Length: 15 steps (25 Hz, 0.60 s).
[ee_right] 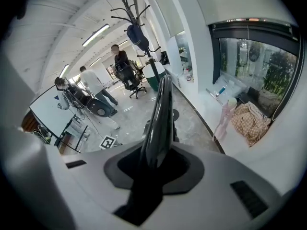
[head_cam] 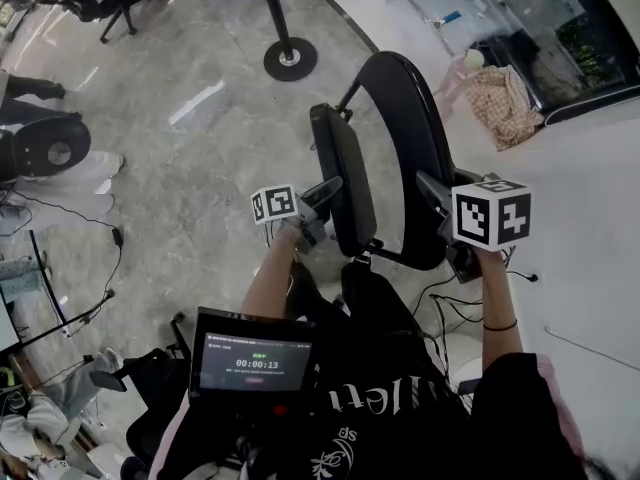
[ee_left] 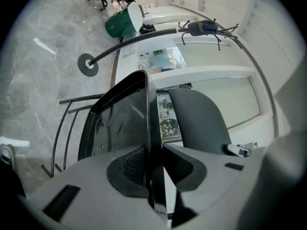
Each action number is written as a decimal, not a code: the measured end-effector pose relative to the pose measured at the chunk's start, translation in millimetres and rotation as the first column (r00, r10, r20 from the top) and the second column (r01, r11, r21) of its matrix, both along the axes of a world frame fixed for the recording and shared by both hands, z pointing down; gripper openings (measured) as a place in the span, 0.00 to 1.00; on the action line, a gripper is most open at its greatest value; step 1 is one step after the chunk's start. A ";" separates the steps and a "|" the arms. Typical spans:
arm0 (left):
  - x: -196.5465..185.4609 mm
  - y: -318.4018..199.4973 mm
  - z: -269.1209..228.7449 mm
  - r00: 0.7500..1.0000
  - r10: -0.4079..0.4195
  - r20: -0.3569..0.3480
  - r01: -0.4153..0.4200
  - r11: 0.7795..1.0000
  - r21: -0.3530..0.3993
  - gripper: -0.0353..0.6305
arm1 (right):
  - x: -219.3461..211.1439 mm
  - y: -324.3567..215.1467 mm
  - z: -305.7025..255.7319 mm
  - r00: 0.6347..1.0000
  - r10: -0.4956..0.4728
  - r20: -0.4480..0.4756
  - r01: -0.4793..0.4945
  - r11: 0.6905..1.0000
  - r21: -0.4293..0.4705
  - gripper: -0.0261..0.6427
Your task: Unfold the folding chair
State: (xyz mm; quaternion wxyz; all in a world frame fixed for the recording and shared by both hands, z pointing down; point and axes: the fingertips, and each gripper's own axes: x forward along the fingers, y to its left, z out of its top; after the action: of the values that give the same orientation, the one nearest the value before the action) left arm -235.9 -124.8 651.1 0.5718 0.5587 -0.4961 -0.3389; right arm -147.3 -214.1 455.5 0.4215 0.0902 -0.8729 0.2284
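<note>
the black folding chair (head_cam: 392,93) is standing on the marble floor (head_cam: 200,158) just in front of the person, its seat (head_cam: 345,173) tipped upright. the left gripper (head_cam: 318,203) is pinching the seat's edge; the right gripper (head_cam: 445,196) is clamping the backrest (head_cam: 415,148) rim.
</note>
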 end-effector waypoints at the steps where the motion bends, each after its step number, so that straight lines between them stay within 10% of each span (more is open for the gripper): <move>1: -5.9 9.6 3.6 1.000 -0.010 -0.010 0.010 1.000 -0.005 0.19 | 2.0 -3.3 3.1 1.000 0.011 -0.004 -0.011 1.000 -0.003 0.18; 15: -92.1 134.9 80.2 0.999 -0.038 0.002 0.038 0.992 -0.121 0.29 | -30.4 41.4 35.8 0.998 0.053 -0.023 -0.053 0.998 -0.020 0.16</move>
State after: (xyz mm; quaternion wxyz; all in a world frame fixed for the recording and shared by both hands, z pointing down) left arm -327.9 10.1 731.3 0.5980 0.5135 -0.5262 -0.3191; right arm -177.7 -172.7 491.2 0.4259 0.1115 -0.8632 0.2473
